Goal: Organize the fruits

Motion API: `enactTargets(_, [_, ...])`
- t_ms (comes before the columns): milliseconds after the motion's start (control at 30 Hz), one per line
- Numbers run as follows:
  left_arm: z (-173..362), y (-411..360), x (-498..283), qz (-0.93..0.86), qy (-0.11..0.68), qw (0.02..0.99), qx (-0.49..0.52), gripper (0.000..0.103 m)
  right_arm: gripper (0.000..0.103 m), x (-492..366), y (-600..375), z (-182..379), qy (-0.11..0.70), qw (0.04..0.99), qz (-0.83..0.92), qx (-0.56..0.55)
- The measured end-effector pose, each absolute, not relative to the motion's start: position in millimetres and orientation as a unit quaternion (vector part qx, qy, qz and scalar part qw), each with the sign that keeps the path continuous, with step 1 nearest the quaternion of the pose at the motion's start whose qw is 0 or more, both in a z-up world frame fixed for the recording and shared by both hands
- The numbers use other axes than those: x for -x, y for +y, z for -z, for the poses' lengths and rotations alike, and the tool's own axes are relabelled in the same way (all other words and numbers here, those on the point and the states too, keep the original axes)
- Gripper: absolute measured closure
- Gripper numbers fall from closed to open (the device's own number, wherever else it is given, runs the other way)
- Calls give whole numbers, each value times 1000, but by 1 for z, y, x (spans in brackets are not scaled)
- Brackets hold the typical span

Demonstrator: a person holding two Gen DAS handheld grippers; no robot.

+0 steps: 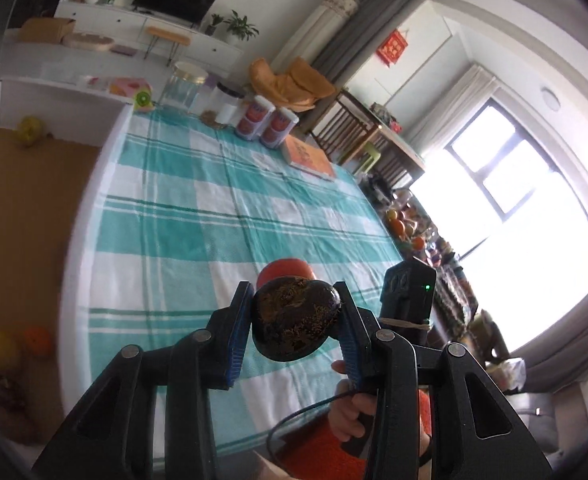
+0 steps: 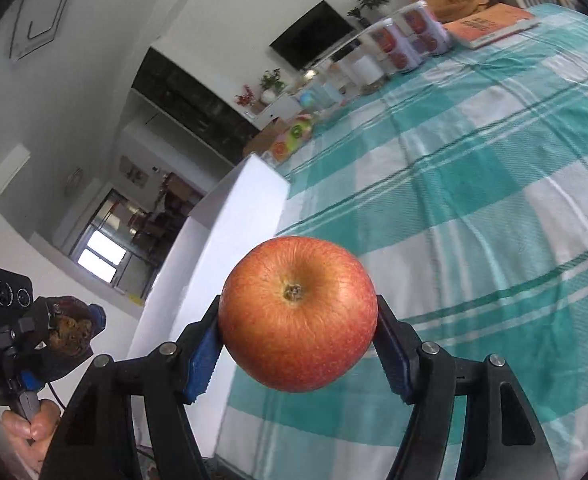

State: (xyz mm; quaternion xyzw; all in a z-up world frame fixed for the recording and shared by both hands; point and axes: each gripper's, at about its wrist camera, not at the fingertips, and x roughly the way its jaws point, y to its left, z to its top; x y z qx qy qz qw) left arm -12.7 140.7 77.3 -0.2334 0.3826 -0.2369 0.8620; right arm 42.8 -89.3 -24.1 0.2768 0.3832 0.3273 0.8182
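My left gripper (image 1: 294, 320) is shut on a dark brown mottled fruit (image 1: 295, 318) and holds it above the teal checked tablecloth (image 1: 198, 216). My right gripper (image 2: 297, 336) is shut on a red apple (image 2: 297, 314), held above the cloth next to the white box wall (image 2: 230, 248). The apple's red top (image 1: 286, 270) peeks out behind the dark fruit in the left wrist view. The left gripper with its dark fruit (image 2: 68, 332) shows at the lower left of the right wrist view. A white-walled box with a brown floor (image 1: 18, 216) lies left of the cloth; it holds a yellow fruit (image 1: 0, 346), an orange fruit (image 1: 38, 340), a dark fruit (image 1: 8, 396) and a green-yellow one (image 1: 30, 130).
At the table's far end stand a glass jar (image 1: 182, 88), two red-labelled cans (image 1: 268, 120), an orange book (image 1: 307, 158) and a colourful fruit-print box (image 1: 132, 90). A shelf with more fruit (image 1: 405, 228) is right of the table.
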Motion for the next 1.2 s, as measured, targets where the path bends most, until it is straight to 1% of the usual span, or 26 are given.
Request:
enactTargets(100, [-84, 186, 22, 189, 377, 872, 250, 62, 34, -44, -25, -8, 384, 799, -392, -245])
enactTargets(200, [-72, 228, 22, 110, 381, 886, 240, 62, 34, -46, 41, -26, 404, 781, -435, -196])
enactTargets(300, [-45, 262, 19, 22, 398, 893, 211, 62, 34, -46, 101, -29, 423, 773, -453, -133])
enactTargets(433, [-11, 289, 17, -61, 418, 888, 182, 62, 34, -51, 162, -15, 462, 760, -453, -63])
enactTargets(467, [-6, 293, 17, -76, 421, 886, 177, 60, 34, -54, 174, -10, 471, 758, -449, -48])
enactTargets(533, [0, 296, 17, -93, 419, 888, 167, 50, 33, -61, 190, 1, 492, 753, -437, -20])
enactTargets(600, [0, 298, 20, -112, 412, 892, 149, 32, 31, -66, 202, 4, 495, 760, -422, -2])
enactTargets(633, [-3, 296, 21, -119, 405, 896, 139, 28, 28, -69, 203, 1, 489, 764, -421, -5])
enactTargets(667, [-5, 295, 23, -128, 400, 899, 128, 21, 25, -71, 200, -5, 481, 768, -423, -14])
enactTargets(700, [-8, 294, 24, -136, 395, 902, 113, 15, 14, -74, 195, -10, 472, 774, -422, -22])
enactTargets(733, [-12, 292, 25, -144, 388, 905, 97, 14, 7, -76, 191, -18, 463, 781, -418, -26])
enactTargets(867, [-29, 287, 26, -177, 363, 913, 59, 10, 6, -71, 170, -54, 428, 811, -399, -24])
enactTargets(933, [-38, 283, 30, -192, 340, 919, 45, 10, 1, -66, 159, -67, 419, 824, -380, -19])
enactTargets(1000, [-42, 276, 34, -227, 326, 917, 25, 8, 1, -60, 152, -72, 417, 831, -367, -10])
enactTargets(1100, [-44, 268, 36, -291, 309, 905, -14, 8, 1, -49, 147, -71, 421, 836, -352, 8])
enactTargets(1200, [-41, 272, 33, -309, 336, 890, -16, 8, 1, -37, 148, -65, 425, 839, -338, 36])
